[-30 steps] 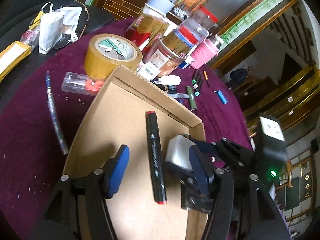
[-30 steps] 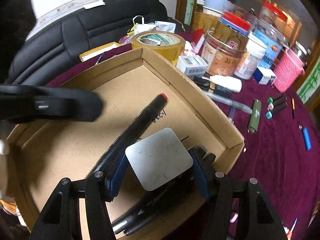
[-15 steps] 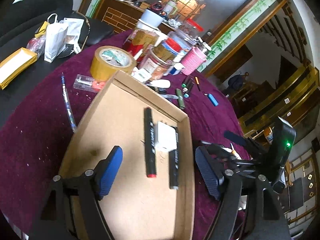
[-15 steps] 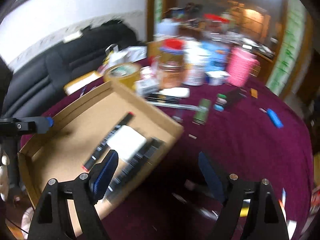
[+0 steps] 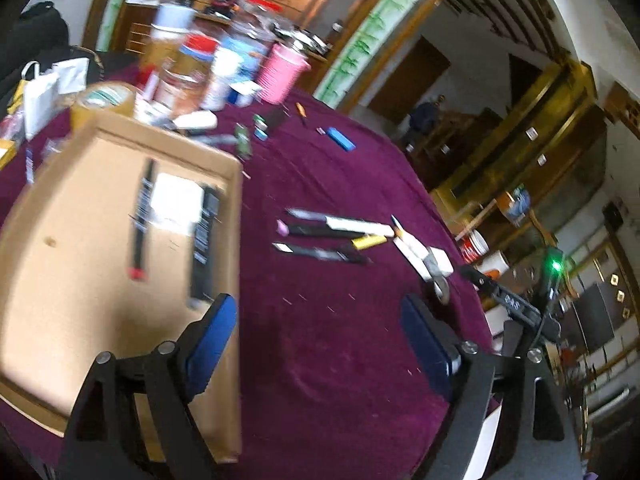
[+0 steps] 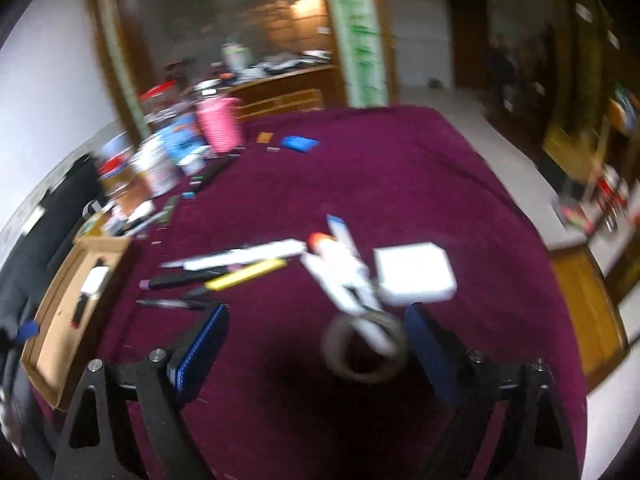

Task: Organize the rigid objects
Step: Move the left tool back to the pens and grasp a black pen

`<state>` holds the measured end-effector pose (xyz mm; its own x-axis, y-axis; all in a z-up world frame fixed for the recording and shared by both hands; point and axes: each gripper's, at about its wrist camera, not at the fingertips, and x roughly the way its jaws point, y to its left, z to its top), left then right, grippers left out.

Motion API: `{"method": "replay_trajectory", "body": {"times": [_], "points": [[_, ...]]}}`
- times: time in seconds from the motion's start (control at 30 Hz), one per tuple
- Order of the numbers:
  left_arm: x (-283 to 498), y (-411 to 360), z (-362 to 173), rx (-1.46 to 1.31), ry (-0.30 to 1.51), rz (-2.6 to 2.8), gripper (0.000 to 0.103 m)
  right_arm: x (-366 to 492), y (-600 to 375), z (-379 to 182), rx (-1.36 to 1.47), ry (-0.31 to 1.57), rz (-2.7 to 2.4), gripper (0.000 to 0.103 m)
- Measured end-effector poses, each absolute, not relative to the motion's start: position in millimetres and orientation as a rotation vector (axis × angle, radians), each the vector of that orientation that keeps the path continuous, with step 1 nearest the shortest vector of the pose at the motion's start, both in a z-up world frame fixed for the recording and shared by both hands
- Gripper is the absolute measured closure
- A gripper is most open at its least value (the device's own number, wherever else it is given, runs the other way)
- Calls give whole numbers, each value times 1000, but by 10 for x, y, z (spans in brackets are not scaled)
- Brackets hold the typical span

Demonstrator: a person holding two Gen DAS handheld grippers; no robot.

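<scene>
The cardboard tray (image 5: pixel 72 240) lies on the purple table and holds a black marker with a red tip (image 5: pixel 141 216), a white square block (image 5: pixel 174 200) and a second black marker (image 5: pixel 202 240). My left gripper (image 5: pixel 316 344) hovers by the tray's right edge over bare cloth, its jaws opening with nothing between them. My right gripper (image 6: pixel 316 344) is over a small tape ring (image 6: pixel 366 350), its jaws opening and not touching it. Beyond lie a white box (image 6: pixel 414 274), white pens (image 6: pixel 340 276), a yellow marker (image 6: pixel 248 274) and dark pens (image 6: pixel 180 280). The tray (image 6: pixel 52 320) shows far left.
Jars, a pink cup (image 5: pixel 282 74), a big tape roll (image 5: pixel 104 100) and small packets crowd the table's far left. A blue bar (image 5: pixel 340 138) and green marker (image 5: pixel 242 140) lie mid-table. The table's edge (image 6: pixel 560 240) drops off at right, floor beyond.
Both grippers pulled back from the tray and swung right over the cloth, jaws widening. The white block that sat between the right jaws now lies in the tray beside the markers.
</scene>
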<state>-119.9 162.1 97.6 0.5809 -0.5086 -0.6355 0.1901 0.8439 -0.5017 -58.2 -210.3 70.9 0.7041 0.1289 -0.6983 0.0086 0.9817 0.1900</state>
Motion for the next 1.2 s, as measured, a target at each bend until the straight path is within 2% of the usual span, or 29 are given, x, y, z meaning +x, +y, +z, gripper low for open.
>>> {"method": "replay_trajectory", "body": {"times": [0.2,0.5,0.53,0.6,0.63,0.7,0.73,0.8,1.2], "points": [[-1205,1169,583,-394,1008,-466,20,-631,-2480,478,286,820,38,11],[-1263,1025,602,-341,1012,-440,20,-466,-2485,280,265,839,-31,13],[-1257,1025,599,-335,1013,-437,20,-462,-2476,271,257,839,-39,16],[-1236,1024,586,-322,1021,-433,20,-431,-2464,246,241,849,-60,35],[-1214,1008,581,-315,1025,-435,20,-408,-2466,226,239,858,-65,39],[-1170,970,598,-293,1027,-440,20,-352,-2467,161,250,878,-59,61],[-1147,948,612,-278,1025,-439,20,-328,-2474,117,269,888,-42,63],[-1076,888,654,-236,1017,-435,20,-340,-2477,127,288,875,-16,78],[-249,302,448,75,1070,-401,20,-361,-2568,113,366,862,34,80]]}}
